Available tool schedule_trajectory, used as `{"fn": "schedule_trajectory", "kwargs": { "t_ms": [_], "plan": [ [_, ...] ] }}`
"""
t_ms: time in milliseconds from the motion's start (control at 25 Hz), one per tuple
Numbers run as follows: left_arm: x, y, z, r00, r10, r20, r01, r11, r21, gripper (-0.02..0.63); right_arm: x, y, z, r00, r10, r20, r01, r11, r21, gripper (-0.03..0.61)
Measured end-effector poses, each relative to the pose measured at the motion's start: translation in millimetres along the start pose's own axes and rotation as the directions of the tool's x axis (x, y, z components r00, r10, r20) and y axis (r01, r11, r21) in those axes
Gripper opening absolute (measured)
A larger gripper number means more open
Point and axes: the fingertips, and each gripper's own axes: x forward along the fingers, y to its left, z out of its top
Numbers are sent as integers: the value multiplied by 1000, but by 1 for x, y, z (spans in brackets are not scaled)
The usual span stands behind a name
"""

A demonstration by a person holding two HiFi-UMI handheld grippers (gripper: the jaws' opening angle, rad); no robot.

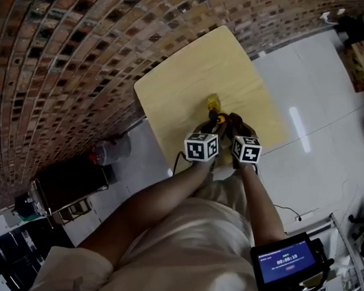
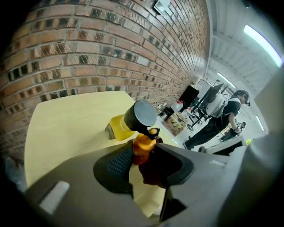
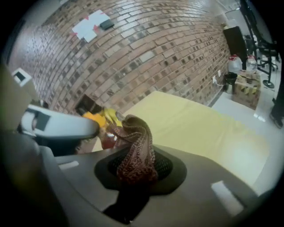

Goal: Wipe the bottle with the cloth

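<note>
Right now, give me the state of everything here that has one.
Left gripper: shut on the bottle.
Right gripper: shut on the cloth.
Bottle: capped, tilted, held.
Cloth: bunched, pinched between the jaws, its end reaching toward the bottle.

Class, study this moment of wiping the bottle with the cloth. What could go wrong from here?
The left gripper pinches only a narrow orange part, apparently the bottle's; rubbing could twist it loose.
The right gripper holds the cloth bunched, so little fabric may reach the bottle.
Both work near the table's edge; a dropped bottle might roll off.
</note>
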Motion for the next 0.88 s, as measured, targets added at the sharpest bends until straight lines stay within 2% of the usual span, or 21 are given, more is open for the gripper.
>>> {"fn": "schedule_trajectory", "kwargs": {
  "t_ms": [80, 200, 360, 400, 480, 600, 640, 680, 720, 760, 800, 840, 880],
  "plan": [
    [-2, 0, 4, 1000, 9, 16, -9, 1000, -17, 161, 15, -13, -17, 996, -58, -70, 58, 998, 1, 77],
    [-3, -1, 8, 1000, 7, 28, -6, 1000, -30, 163, 26, -24, -28, 984, -99, -149, 95, 995, -33, 78],
    [-1, -1, 3, 1000, -17, 0, 17, 1000, -23, 170, 20, -28, -24, 981, -100, -166, 96, 995, -33, 78],
    [0, -2, 1, 999, -32, -17, 32, 999, 8, 184, 16, -30, -24, 982, -97, -162, 96, 995, -14, 78],
    [-3, -4, -2, 997, -57, -47, 61, 994, 88, 272, 6, -35, -26, 985, -93, -146, 97, 995, 22, 78],
    [-16, 1, -11, 993, -76, -88, 92, 978, 186, 313, -9, -39, -31, 989, -78, -123, 85, 995, 54, 78],
    [-22, 3, -15, 992, -73, -106, 97, 966, 239, 322, -13, -39, -32, 991, -74, -115, 80, 995, 53, 78],
    [-30, 6, -16, 990, -62, -123, 99, 942, 322, 325, -18, -40, -32, 992, -71, -106, 77, 996, 47, 78],
    [-38, 7, -15, 990, -44, -132, 98, 893, 438, 327, -23, -40, -32, 993, -68, -98, 73, 996, 41, 78],
    [-48, 6, -11, 992, -23, -127, 93, 811, 578, 328, -28, -39, -31, 994, -64, -89, 68, 997, 38, 78],
    [-57, 3, -3, 994, -6, -108, 82, 690, 719, 328, -32, -39, -31, 995, -60, -81, 63, 997, 38, 78],
    [-65, -3, 6, 997, 2, -80, 67, 538, 840, 333, -35, -38, -30, 996, -55, -73, 58, 998, 39, 80],
    [-70, -12, 14, 998, -7, -58, 56, 373, 926, 339, -38, -37, -29, 997, -52, -65, 54, 998, 42, 80]
  ]
}}
